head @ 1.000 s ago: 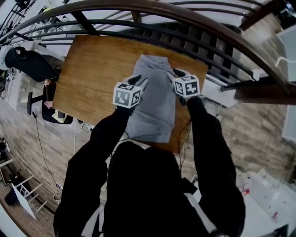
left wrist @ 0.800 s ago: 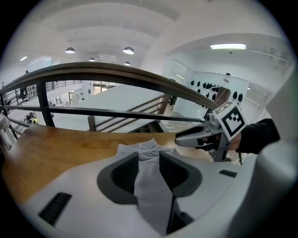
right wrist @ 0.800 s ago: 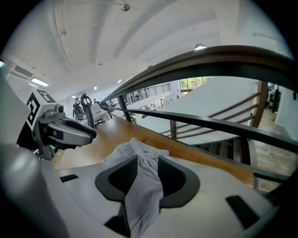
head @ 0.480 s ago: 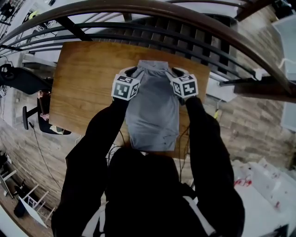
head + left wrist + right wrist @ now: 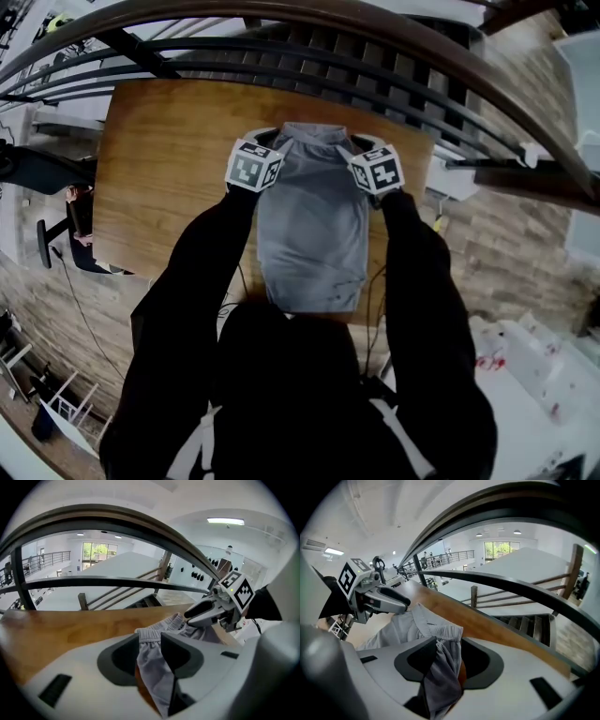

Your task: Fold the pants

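Note:
Grey pants (image 5: 312,234) lie flat and lengthwise on the wooden table (image 5: 159,169), waistband at the far end. My left gripper (image 5: 268,141) is at the waistband's left corner and my right gripper (image 5: 357,143) at its right corner. In the left gripper view the elastic waistband (image 5: 154,667) hangs between my left gripper's (image 5: 150,644) jaws, with wood showing beside the cloth. The right gripper's (image 5: 443,656) jaws are opening; the waistband (image 5: 440,672) still hangs loose between them. Each gripper shows in the other's view, the right gripper (image 5: 206,613) and the left gripper (image 5: 384,602).
A dark curved railing (image 5: 375,56) runs just beyond the table's far edge, with stairs below it. A black chair (image 5: 37,169) stands at the left. The pants' leg end reaches the table's near edge (image 5: 309,309). Bare wood lies left of the pants.
Both grippers moved toward the table's far edge and down, drawing the pants straight and flat. The pants lay slanted before; now they lie squared with the waistband spread.

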`<action>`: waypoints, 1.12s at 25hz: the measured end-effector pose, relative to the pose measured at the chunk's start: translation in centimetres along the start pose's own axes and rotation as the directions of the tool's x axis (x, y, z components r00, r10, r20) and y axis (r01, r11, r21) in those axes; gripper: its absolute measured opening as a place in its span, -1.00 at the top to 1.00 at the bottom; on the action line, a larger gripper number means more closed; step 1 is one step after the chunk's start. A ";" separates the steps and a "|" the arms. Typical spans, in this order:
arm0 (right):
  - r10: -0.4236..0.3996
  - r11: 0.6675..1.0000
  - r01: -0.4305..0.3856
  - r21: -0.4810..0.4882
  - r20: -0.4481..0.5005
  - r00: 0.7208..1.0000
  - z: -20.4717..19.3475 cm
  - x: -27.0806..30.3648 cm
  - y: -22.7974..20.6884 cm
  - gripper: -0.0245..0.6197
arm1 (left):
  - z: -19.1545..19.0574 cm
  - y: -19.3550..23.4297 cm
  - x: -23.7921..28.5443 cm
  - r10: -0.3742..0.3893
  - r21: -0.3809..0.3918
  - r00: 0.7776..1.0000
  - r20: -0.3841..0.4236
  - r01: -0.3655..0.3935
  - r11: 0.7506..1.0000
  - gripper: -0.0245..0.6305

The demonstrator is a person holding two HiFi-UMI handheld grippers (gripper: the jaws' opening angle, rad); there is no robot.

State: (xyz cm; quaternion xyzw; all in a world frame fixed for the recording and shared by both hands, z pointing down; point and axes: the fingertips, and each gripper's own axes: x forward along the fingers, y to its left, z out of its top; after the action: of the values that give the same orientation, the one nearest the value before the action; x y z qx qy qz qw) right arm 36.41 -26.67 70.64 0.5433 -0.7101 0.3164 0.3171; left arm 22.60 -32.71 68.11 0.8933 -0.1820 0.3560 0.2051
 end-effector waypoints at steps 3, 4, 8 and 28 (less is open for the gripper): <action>0.027 0.999 -0.027 0.023 -0.001 1.000 -0.5 0.5 -0.6 0.47 | -0.5 -0.7 1.8 -0.030 0.024 0.998 -0.057 0.031 0.999 0.54; 0.032 0.999 -0.032 0.025 -0.005 0.999 -0.5 0.7 -0.6 0.47 | -0.8 -0.7 2.2 -0.042 0.020 0.996 -0.084 0.044 0.999 0.54; 0.060 0.996 -0.058 0.068 -0.039 0.997 0.0 2.3 0.7 0.48 | -2.2 1.4 2.3 -0.084 -0.011 0.989 -0.121 0.083 0.996 0.54; 0.074 0.997 -0.074 -0.002 0.020 0.997 0.8 0.6 1.7 0.84 | -0.2 1.8 0.4 -0.132 0.096 0.986 -0.100 0.142 0.985 0.85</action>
State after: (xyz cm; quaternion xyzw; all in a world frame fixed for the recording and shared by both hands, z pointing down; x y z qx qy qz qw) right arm 34.54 -27.33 70.44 0.5194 -0.7331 0.3221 0.2983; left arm 21.95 -34.26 68.98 0.8955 -0.0917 0.3914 0.1910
